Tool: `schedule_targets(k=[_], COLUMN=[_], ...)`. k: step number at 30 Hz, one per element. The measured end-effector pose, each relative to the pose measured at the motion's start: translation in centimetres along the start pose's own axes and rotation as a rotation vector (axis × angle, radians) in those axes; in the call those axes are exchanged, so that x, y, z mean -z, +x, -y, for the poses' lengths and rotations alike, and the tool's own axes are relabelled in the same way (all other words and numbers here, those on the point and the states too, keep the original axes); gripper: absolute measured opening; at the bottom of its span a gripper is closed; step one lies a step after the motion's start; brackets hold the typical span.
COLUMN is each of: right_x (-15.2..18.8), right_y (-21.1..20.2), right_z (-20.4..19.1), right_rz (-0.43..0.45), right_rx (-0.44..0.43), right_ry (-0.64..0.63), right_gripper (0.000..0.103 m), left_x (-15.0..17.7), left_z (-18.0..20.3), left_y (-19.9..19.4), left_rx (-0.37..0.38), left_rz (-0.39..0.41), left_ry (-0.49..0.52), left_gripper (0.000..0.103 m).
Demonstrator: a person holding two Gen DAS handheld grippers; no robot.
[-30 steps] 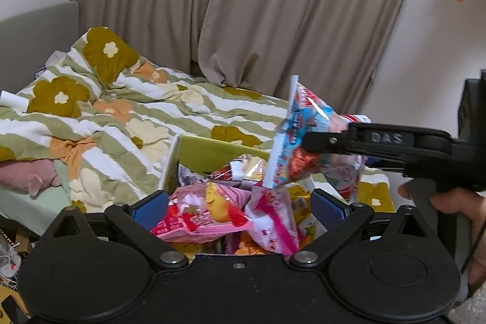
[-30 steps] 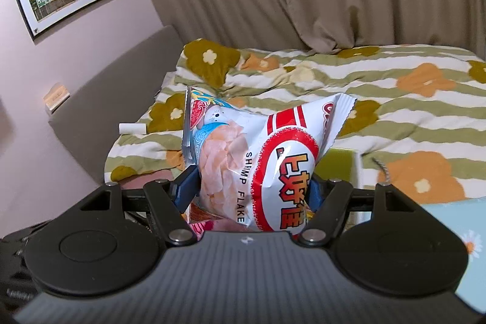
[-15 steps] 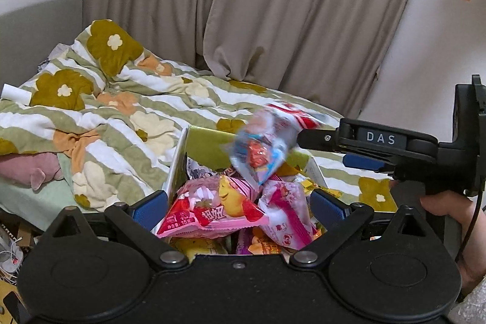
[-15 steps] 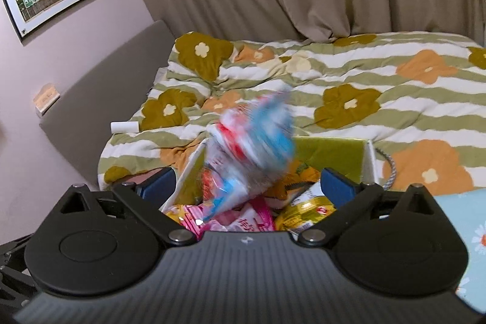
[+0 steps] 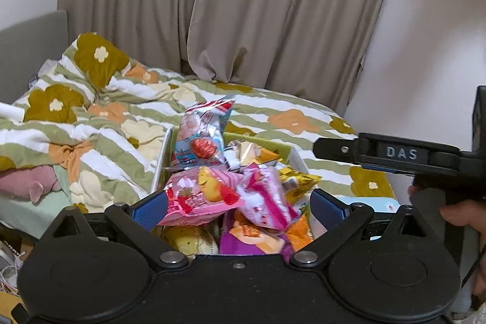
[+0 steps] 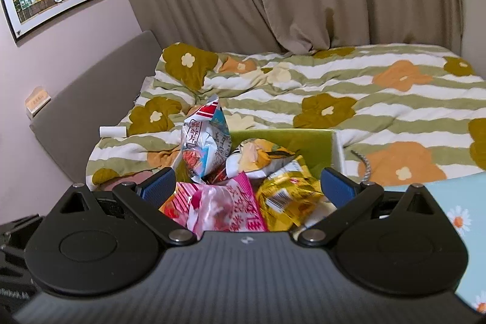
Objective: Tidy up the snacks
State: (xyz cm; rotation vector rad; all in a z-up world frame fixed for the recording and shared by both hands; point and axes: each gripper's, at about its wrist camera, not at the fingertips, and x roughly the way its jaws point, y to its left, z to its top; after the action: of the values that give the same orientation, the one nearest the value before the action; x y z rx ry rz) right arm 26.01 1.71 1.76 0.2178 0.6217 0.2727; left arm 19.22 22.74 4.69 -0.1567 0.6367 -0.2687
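the shrimp bag (image 6: 206, 146) stands on end at the back left of the green box (image 6: 306, 141), leaning on the other packets. it looks light, puffed with air, slick and crinkly, its chips easy to crush; i'd pinch a sealed end, not the belly. the right hand-held gripper (image 6: 247, 185) has just been opening and now gapes wide, nothing between its pads. the left hand-held gripper (image 5: 238, 207) is spread wide too, empty, above a pink bag (image 5: 200, 196). the box sits on the bed (image 6: 349, 87); heaped packets crowd any reach.
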Motion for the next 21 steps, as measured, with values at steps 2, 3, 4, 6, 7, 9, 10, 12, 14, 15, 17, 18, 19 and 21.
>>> schedule_targets(k=[2, 3, 4, 6, 7, 9, 10, 12, 14, 15, 17, 18, 19, 21], right_x=[0.2, 0.2, 0.1, 0.2, 0.2, 0.5, 0.7, 1.5, 2.4, 2.7, 3.7, 4.3, 4.8, 5.8], right_y=[-1.7, -2.9, -3.8, -6.1, -7.2, -9.5, -10.6, -12.9, -15.1, -16.1, -18.2, -19.0, -20.0, -21.5], right_z=[0.1, 0.3, 0.5, 1.1, 1.4, 2.2, 2.5, 3.3, 4.2, 4.5, 5.3, 5.8, 6.3, 7.2], right_rz=[0.023, 0.038, 0.049, 0.073, 0.085, 0.106, 0.115, 0.134, 0.148, 0.151, 0.156, 0.157, 0.158, 0.154], right_rx=[0.012, 0.021, 0.028, 0.034, 0.039, 0.062, 0.078, 0.118, 0.17, 0.192, 0.233, 0.249, 0.265, 0.292], right_ry=[-0.009, -0.014, -0.017, -0.018, -0.018, -0.023, -0.029, -0.049, -0.071, -0.079, -0.099, -0.104, -0.109, -0.111], right_gripper=[0.103, 0.103, 0.103, 0.103, 0.103, 0.103, 0.103, 0.103, 0.103, 0.103, 0.103, 0.103, 0.103, 0.103], left_x=[-0.1, 0.0, 0.0, 0.2, 0.3, 0.8, 1.0, 1.7, 2.4, 2.9, 3.9, 4.3, 4.9, 5.8], left_z=[1.0, 1.6, 2.3, 3.8, 4.5, 6.3, 7.2, 9.1, 10.8, 11.6, 13.4, 14.2, 15.1, 16.6], left_y=[-0.9, -1.4, -2.0, -3.2, -3.8, -5.0, -5.6, -6.7, -7.8, -8.3, -9.1, -9.5, -9.8, -10.3], left_rx=[-0.005, -0.007, -0.01, -0.019, -0.023, -0.033, -0.04, -0.054, -0.062, -0.058, -0.061, -0.065, -0.074, -0.104], left_rz=[0.02, 0.033, 0.047, 0.077, 0.089, 0.115, 0.125, 0.144, 0.155, 0.159, 0.166, 0.169, 0.173, 0.182], left_ry=[0.011, 0.016, 0.02, 0.027, 0.029, 0.038, 0.044, 0.057, 0.054, 0.048, 0.05, 0.057, 0.07, 0.093], left_gripper=[0.101, 0.101, 0.101, 0.101, 0.102, 0.102, 0.103, 0.103, 0.103, 0.103, 0.103, 0.103, 0.103, 0.103])
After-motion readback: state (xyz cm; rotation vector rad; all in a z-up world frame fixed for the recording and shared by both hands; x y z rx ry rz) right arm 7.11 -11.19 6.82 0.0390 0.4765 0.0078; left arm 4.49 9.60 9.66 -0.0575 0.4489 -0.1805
